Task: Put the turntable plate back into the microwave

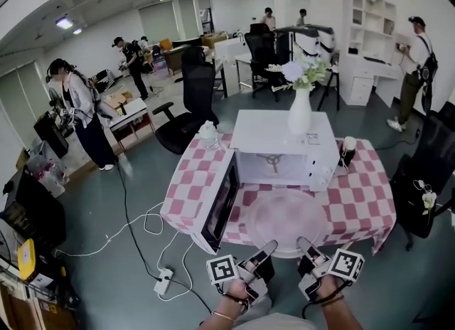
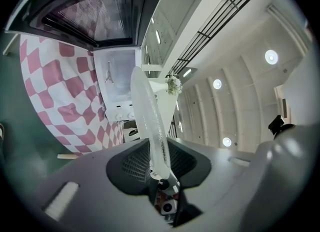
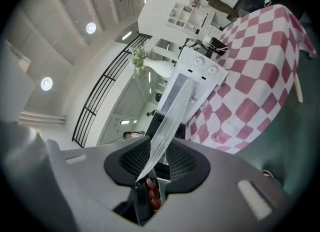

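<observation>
**Two-handed carry of the plate, seen from the head and from both grippers.** Nearest the viewer, the round glass plate is being held roughly level over the near edge of the worktop, outside the microwave and directly in front of its opening.

The plate's near-left rim is being pinched by the left claw. In the left gripper view the plate is being seen edge-on, rising from between the pressed jaws of that claw. The near-right rim is being pinched in the same way by the right claw. In the right gripper view the plate is being shown as a thin slanted blade clamped in that claw.

Beyond the plate, the white microwave is being carried on the worktop, which is being covered by a pink-and-white checked cloth. Its door is being left swung open to the left, so the cavity is being exposed. A white vase of flowers is being supported on the microwave's top. Farther back, a black office chair is being shown on the floor.
</observation>
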The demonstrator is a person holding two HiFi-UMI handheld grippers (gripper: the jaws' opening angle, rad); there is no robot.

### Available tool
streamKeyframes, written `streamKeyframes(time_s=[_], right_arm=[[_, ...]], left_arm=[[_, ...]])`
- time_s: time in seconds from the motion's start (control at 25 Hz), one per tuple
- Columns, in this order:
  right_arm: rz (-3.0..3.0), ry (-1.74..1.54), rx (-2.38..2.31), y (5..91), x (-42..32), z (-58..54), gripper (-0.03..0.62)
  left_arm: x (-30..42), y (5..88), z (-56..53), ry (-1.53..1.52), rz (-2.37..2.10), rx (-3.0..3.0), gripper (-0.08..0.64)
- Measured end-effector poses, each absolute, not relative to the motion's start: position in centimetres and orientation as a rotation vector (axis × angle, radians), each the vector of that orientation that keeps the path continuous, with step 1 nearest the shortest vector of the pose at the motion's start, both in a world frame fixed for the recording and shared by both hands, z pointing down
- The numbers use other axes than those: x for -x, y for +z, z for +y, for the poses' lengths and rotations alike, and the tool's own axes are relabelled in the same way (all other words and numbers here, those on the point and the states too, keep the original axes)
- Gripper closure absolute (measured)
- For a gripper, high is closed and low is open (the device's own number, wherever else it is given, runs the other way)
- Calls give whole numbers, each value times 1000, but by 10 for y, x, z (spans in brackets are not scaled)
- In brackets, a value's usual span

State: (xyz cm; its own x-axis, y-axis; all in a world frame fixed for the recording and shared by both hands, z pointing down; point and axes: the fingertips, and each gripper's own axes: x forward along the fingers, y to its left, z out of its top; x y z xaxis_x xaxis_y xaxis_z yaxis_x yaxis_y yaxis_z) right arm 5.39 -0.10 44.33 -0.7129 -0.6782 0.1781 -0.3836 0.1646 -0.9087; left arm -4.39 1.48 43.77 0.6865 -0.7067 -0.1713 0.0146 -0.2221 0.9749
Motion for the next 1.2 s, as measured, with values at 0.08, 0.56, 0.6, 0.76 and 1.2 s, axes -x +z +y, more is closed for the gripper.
streamKeyframes(time_s=[0.08, 0.56, 0.6, 0.76, 1.2], right_arm=[[2167, -1571, 1032, 444, -56, -17, 486], [2197, -1632, 1032, 468, -46, -97, 486], [2200, -1635, 1029, 469, -46, -104, 486], [2215, -1653, 1040, 475, -47, -126, 486], [2294, -1690, 892, 485, -35, -164, 486]], left_arm=[[42, 439, -2, -731, -563, -1672, 469], [51, 461, -76, -709, -599, -1613, 469], [52, 462, -82, -712, -600, -1608, 469], [51, 468, -104, -716, -603, -1593, 469], [59, 486, -134, -792, -681, -1585, 474]])
